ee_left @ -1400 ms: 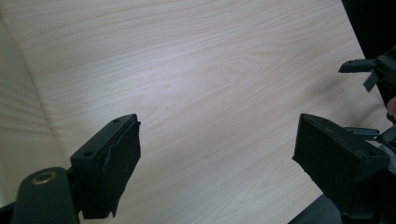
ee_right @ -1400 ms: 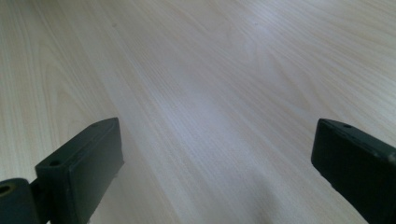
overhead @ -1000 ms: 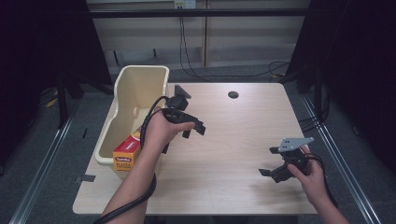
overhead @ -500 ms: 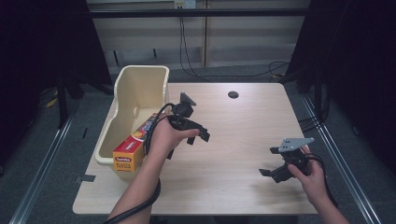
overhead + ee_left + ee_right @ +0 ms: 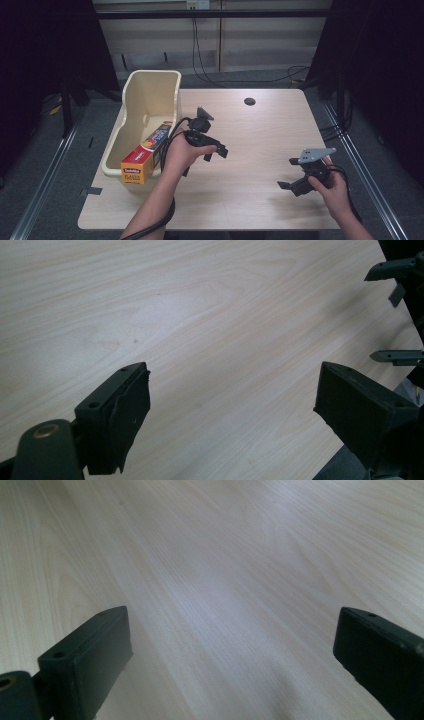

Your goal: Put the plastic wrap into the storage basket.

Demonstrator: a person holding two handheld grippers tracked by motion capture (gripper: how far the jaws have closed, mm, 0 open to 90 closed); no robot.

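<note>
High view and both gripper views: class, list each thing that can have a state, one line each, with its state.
Left gripper: open, nothing between the jaws.
Right gripper: open, nothing between the jaws.
Foil box: shut, lying tilted on the bin's low end.
Cream bin: upright on the table's left edge.

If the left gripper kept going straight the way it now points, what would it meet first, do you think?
Probably the bare table: the left gripper has open jaws angled down at it, with the right gripper off to the side.
</note>
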